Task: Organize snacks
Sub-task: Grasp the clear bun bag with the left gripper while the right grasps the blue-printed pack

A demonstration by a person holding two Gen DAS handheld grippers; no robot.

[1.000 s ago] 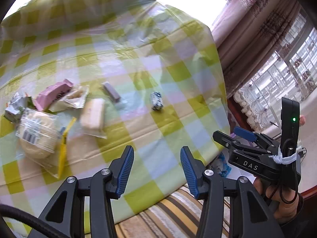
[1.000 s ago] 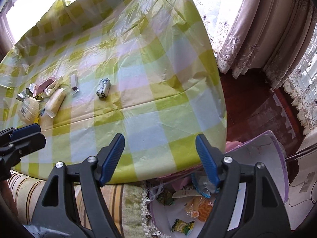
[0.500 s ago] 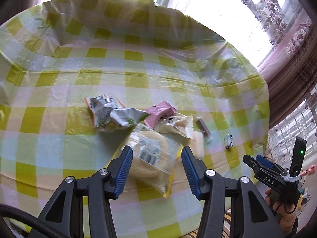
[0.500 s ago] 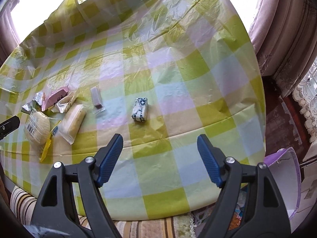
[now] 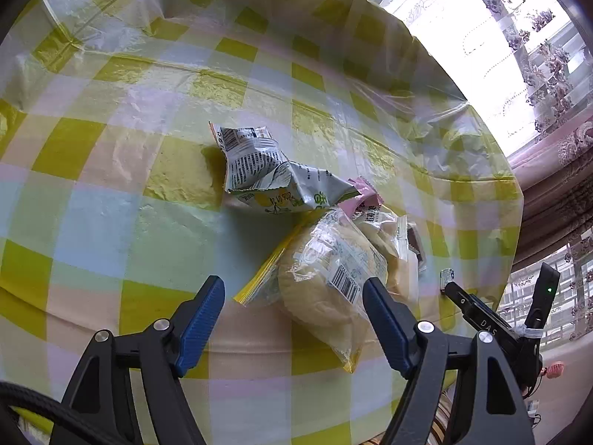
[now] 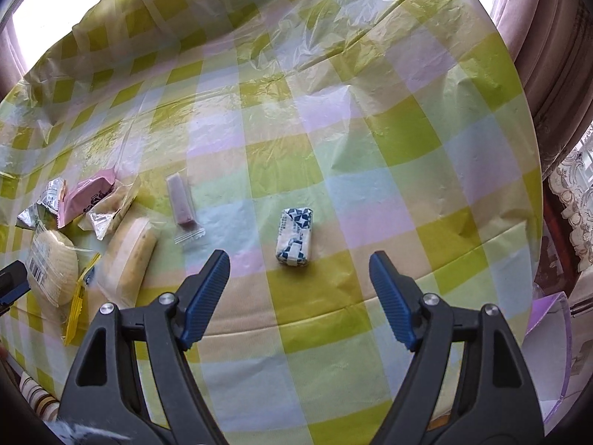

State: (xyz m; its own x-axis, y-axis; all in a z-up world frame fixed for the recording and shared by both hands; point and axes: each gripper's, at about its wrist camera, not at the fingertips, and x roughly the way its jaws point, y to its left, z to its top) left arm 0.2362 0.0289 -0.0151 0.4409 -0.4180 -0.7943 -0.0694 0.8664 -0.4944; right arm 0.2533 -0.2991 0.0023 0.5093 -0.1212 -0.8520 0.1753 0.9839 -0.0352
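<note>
In my right wrist view the tablecloth (image 6: 370, 118) fills the frame. A small wrapped block (image 6: 294, 236) lies at the centre, alone. Left of it lies a thin stick packet (image 6: 181, 204), then a long wrapped cake (image 6: 129, 257). At the far left edge a round bun pack (image 6: 52, 265) lies below a flat packet (image 6: 90, 196) and a crumpled bag (image 6: 44, 204).

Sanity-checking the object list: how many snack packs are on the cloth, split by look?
Clear-wrapped pale bakery items: 3 (round bun, long bun, small pastry pack)
Pink packs: 2 (pink pack, slim bar)
Silver-green crumpled packet: 1
Blue-and-white candy: 1
Total: 7
</note>
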